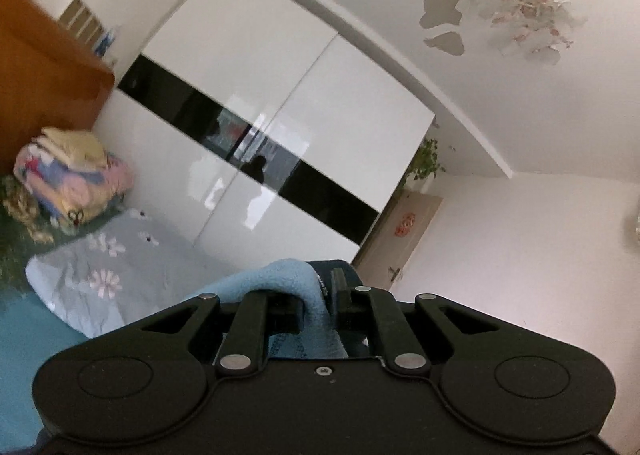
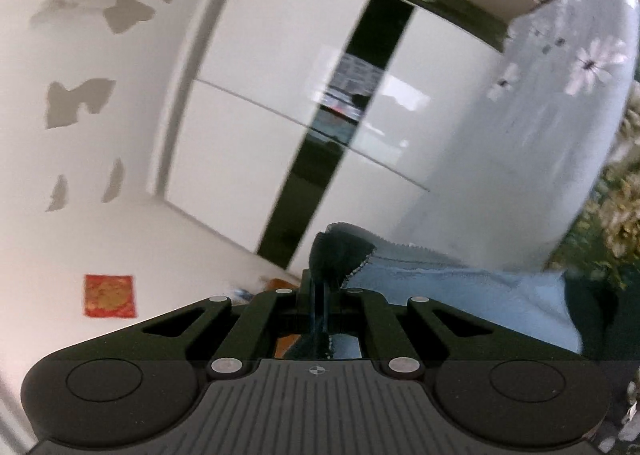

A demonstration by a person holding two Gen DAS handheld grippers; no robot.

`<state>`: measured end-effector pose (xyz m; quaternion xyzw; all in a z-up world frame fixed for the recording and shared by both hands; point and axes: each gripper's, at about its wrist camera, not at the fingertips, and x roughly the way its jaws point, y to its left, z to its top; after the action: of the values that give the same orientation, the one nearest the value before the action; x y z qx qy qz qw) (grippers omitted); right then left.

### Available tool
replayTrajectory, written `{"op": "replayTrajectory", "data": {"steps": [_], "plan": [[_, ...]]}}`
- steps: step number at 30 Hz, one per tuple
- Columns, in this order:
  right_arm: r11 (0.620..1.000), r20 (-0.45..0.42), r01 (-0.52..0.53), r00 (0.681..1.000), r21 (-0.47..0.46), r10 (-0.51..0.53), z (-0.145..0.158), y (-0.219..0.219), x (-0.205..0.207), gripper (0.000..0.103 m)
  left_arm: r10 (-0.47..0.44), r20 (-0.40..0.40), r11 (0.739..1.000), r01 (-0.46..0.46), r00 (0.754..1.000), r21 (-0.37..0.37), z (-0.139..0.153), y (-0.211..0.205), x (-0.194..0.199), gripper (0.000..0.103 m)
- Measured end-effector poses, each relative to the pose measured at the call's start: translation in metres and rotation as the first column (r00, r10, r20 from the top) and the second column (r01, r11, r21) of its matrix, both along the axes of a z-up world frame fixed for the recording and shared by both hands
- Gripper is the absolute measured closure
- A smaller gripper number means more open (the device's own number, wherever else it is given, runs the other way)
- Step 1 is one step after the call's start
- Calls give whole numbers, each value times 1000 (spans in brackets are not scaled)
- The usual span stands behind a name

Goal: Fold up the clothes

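A light blue fleece garment (image 1: 280, 275) with a dark navy part arches over the fingers of my left gripper (image 1: 319, 297), which is shut on a fold of it; the cloth runs down between the jaws. In the right wrist view the same garment (image 2: 460, 287) stretches away to the right, and my right gripper (image 2: 318, 293) is shut tight on its dark navy edge (image 2: 340, 251). Both grippers are held up and point level toward the wardrobe. The garment's lower part hangs out of view.
A white wardrobe (image 1: 248, 67) with a black band fills the far wall. A bed with a grey floral duvet (image 1: 120, 275) lies at the lower left, with a pile of folded blankets (image 1: 68, 179) by a wooden headboard (image 1: 36, 67). A door (image 1: 400, 239) stands to the right.
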<state>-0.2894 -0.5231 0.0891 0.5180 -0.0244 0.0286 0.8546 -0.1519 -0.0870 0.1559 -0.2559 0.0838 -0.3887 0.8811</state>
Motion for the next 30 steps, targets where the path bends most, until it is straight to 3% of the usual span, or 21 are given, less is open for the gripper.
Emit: {"op": "replayTrajectory", "data": {"steps": [5, 8, 13, 23, 30], "plan": [[999, 40, -15, 999, -50, 17, 23, 0, 2, 100, 52, -14, 998, -51, 999, 40, 8, 2, 5, 93], [997, -14, -25, 1000, -74, 24, 17, -2, 23, 100, 74, -69, 994, -68, 995, 88, -11, -2, 25, 92], [999, -160, -27, 987, -46, 19, -37, -8, 71, 100, 124, -205, 980, -87, 971, 181, -78, -21, 79, 93], [999, -363, 5, 932, -41, -20, -124, -22, 209, 100, 150, -336, 956, -50, 930, 290, -190, -66, 227, 93], [993, -517, 10, 853, -117, -69, -171, -44, 312, 100, 133, -392, 923, 30, 910, 384, -259, -116, 334, 92]]}}
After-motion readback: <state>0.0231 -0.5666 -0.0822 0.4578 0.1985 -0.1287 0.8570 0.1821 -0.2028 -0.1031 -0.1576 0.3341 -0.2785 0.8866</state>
